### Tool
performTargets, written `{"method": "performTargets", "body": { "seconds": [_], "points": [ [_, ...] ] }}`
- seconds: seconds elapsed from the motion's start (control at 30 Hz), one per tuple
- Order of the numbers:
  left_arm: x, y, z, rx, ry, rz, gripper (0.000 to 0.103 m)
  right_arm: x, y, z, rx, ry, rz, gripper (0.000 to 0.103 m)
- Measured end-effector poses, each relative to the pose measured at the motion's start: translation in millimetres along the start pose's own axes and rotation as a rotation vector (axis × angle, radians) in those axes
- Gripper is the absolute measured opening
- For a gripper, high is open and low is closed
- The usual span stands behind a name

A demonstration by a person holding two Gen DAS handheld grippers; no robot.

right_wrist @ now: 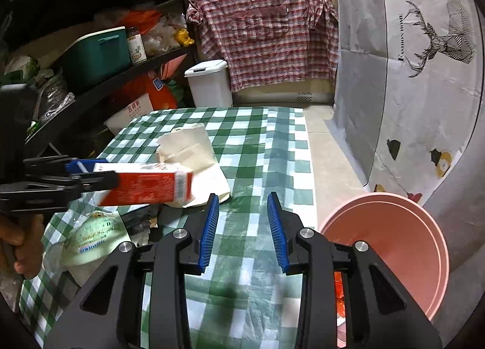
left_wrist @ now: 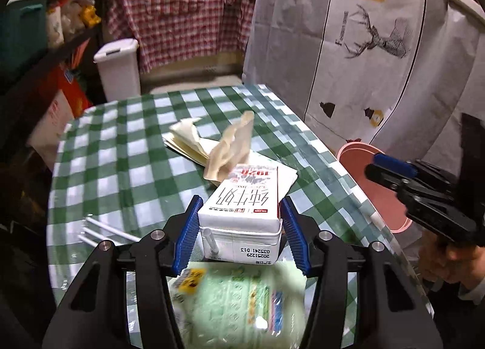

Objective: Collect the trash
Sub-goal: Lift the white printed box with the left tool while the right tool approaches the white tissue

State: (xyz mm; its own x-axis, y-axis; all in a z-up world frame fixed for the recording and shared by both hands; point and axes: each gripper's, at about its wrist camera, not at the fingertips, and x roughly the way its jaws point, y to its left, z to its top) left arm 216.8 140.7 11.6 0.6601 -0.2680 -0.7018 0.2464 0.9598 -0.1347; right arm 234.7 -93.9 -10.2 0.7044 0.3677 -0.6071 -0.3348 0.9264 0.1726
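A white and red milk carton [left_wrist: 251,185] sits between the blue pads of my left gripper [left_wrist: 241,203], which is shut on it; the right wrist view shows the carton [right_wrist: 145,186] held off the checked tablecloth [right_wrist: 257,149]. Beyond it lie crumpled beige paper bags [left_wrist: 224,149] [right_wrist: 194,152]. A green plastic packet [left_wrist: 239,297] [right_wrist: 91,236] lies under the left gripper. My right gripper [right_wrist: 244,197] stands open over the cloth with nothing between its pads, just left of the pink bin [right_wrist: 394,236] beside the table.
White straws in a clear wrapper [left_wrist: 106,230] lie at the table's left. A white lidded bin [left_wrist: 118,70] stands behind the table, cluttered shelves [right_wrist: 100,55] to the left, a printed sheet [right_wrist: 409,76] on the right. A person's hand [right_wrist: 21,246] holds the left gripper.
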Motion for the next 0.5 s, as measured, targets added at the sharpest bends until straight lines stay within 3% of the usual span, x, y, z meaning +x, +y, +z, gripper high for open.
{"method": "performTargets", "body": {
  "seconds": [0.17,0.5],
  "points": [
    [-26,18,-1,-0.024,-0.052,0.046,0.052,25,9,6,0.006,0.023,0.018,0.035],
    [-43,59,-6,-0.11,-0.138,0.241,0.051,78,31,6,-0.007,0.136,0.094,0.035]
  ]
}}
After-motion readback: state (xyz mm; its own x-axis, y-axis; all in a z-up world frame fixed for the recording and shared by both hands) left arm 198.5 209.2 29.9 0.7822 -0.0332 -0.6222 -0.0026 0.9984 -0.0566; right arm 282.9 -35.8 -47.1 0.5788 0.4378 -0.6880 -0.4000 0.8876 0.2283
